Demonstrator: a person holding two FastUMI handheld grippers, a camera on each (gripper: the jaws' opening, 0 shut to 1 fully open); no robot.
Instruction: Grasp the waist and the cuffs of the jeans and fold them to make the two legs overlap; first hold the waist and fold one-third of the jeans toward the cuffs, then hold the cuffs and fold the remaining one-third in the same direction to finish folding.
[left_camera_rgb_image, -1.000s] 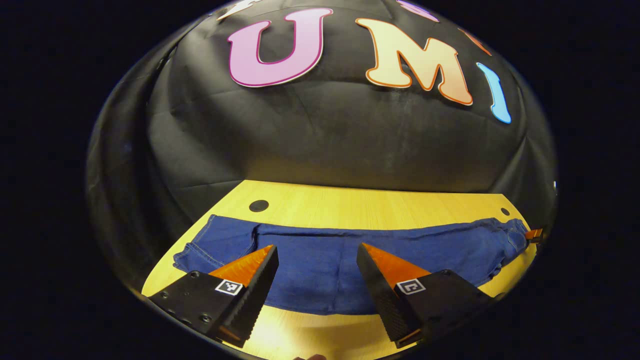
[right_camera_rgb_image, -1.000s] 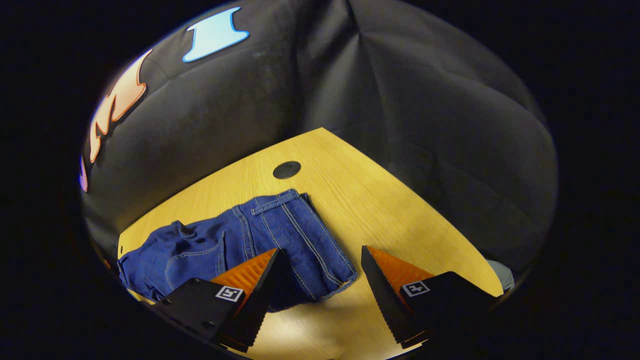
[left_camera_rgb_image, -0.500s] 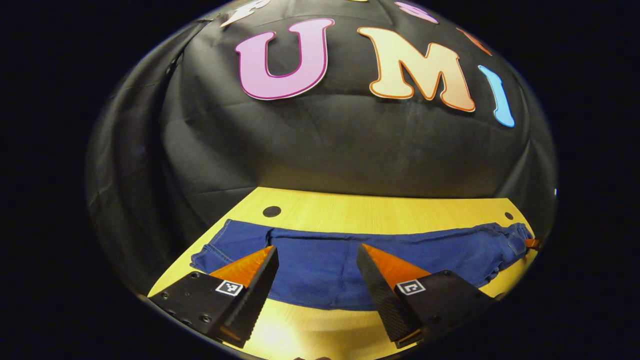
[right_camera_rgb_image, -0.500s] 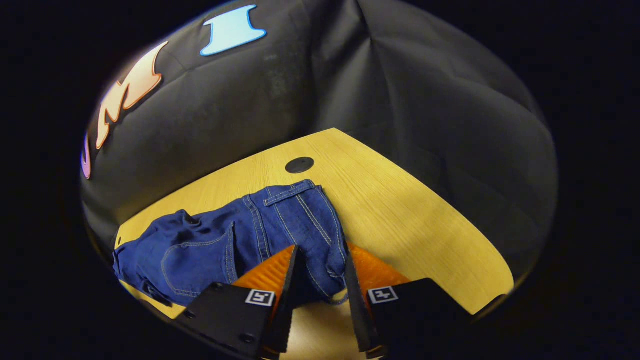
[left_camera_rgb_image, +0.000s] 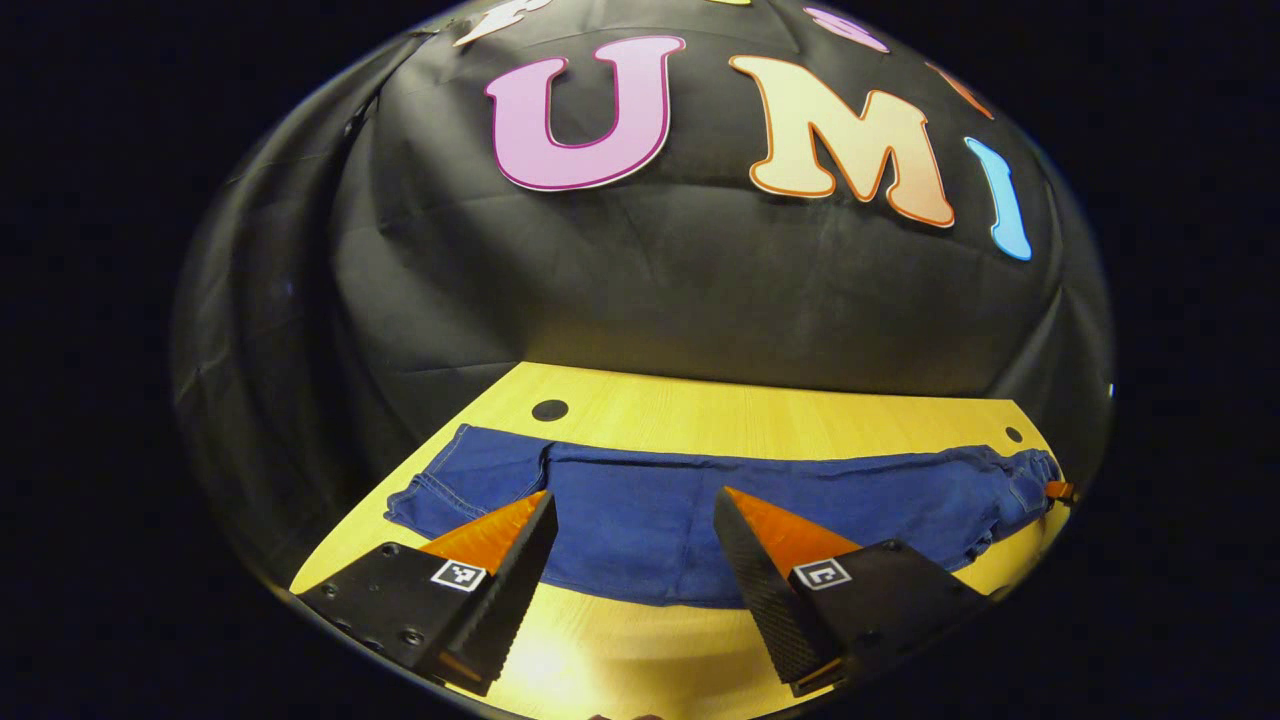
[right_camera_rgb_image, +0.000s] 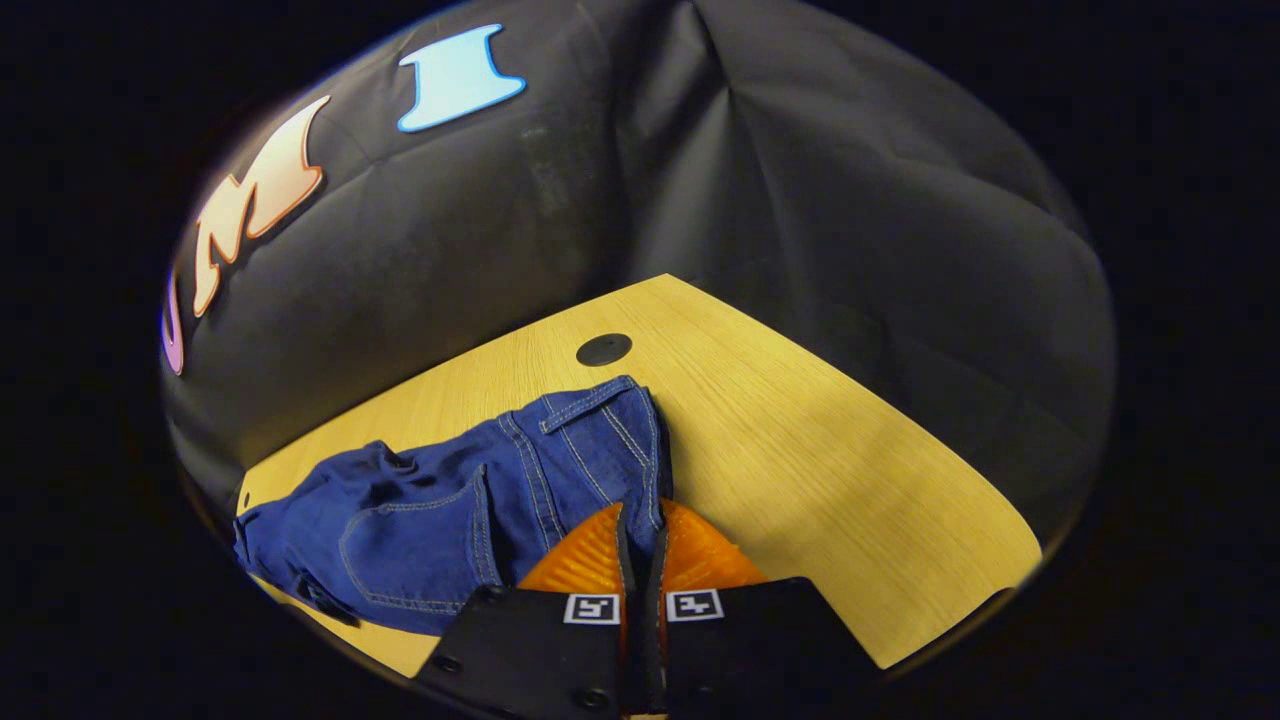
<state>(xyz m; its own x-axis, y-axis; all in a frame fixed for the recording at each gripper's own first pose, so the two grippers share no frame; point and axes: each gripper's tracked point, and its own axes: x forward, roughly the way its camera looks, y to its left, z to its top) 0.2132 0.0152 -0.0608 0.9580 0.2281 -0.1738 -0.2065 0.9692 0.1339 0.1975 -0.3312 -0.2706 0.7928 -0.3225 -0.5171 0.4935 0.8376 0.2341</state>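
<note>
In the left gripper view I see the jeans (left_camera_rgb_image: 700, 510) stretched as a long blue band across the lower middle of the frame, lying flat on the wooden table (left_camera_rgb_image: 760, 420), with the cuffs (left_camera_rgb_image: 450, 485) at the lower left and the bunched waist end (left_camera_rgb_image: 1020, 485) at the far right edge. A small dark hole (left_camera_rgb_image: 549, 410) in the tabletop sits just above the cuffs. My left gripper (left_camera_rgb_image: 630, 545) hangs at the bottom centre with its fingers spread wide apart, above the near edge of the denim and gripping nothing. At the far right edge, a small tip of the other gripper (left_camera_rgb_image: 1058, 490) sits against the waist end. In the right gripper view, the jeans (right_camera_rgb_image: 450, 510) pile up at the lower left, pocket stitching showing, and the waist (right_camera_rgb_image: 620, 430) runs toward the centre below another dark hole (right_camera_rgb_image: 603, 349). My right gripper (right_camera_rgb_image: 640, 530) at bottom centre has its fingers closed together, pinching the waist edge between them. Bare table (right_camera_rgb_image: 850, 470) fills the right of the frame.
</note>
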